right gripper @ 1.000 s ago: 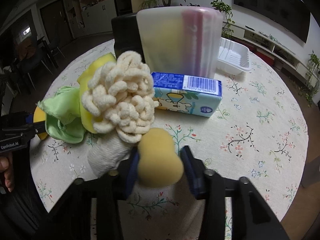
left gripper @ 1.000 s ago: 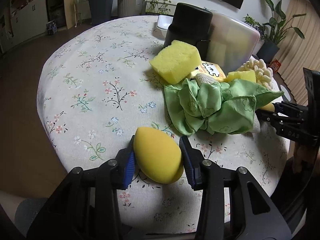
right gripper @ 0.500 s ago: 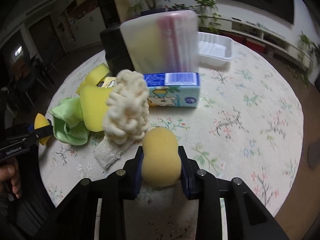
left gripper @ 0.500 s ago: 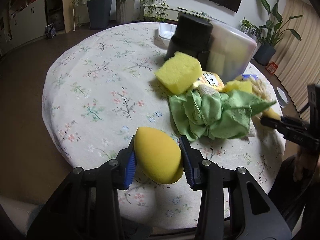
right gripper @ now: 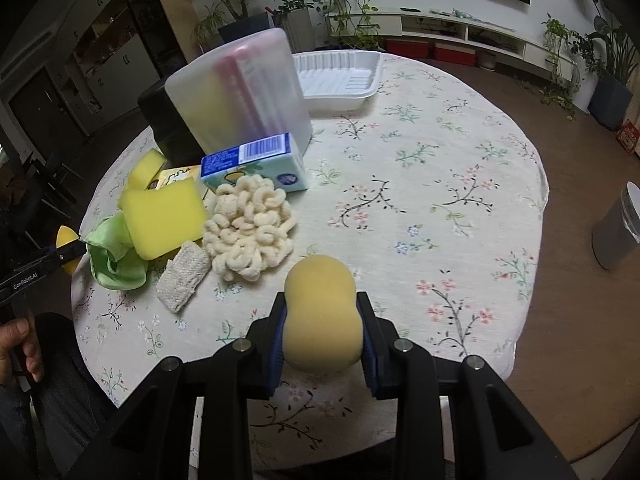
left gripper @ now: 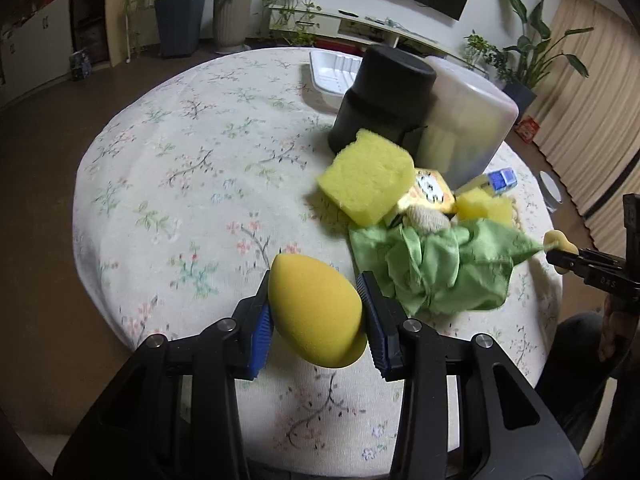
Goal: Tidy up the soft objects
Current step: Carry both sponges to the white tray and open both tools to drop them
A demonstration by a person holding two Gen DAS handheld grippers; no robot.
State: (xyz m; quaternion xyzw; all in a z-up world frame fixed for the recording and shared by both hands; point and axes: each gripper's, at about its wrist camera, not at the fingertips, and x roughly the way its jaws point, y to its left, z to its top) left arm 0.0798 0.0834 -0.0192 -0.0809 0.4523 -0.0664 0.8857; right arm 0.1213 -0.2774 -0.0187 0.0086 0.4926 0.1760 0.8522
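Note:
My left gripper [left gripper: 316, 312] is shut on a yellow egg-shaped sponge [left gripper: 314, 316], held above the table's near edge. My right gripper [right gripper: 322, 320] is shut on a tan gourd-shaped sponge [right gripper: 320, 312], also lifted. On the floral tablecloth [right gripper: 440, 160] lies a pile: a yellow square sponge [left gripper: 368, 180], a second yellow sponge [right gripper: 164, 216], a green cloth [left gripper: 436, 268], a cream chenille mitt [right gripper: 250, 232], a knitted pad [right gripper: 184, 276] and a tissue pack [right gripper: 256, 164].
A black cylinder [left gripper: 384, 100] and a frosted plastic box [right gripper: 240, 92] stand behind the pile. A white plastic tray [right gripper: 340, 80] sits at the far side. A grey bin [right gripper: 618, 232] stands on the floor to the right.
Both grippers have lifted and pulled back from the pile with their sponges. The pile now looks smaller and lower in both views.

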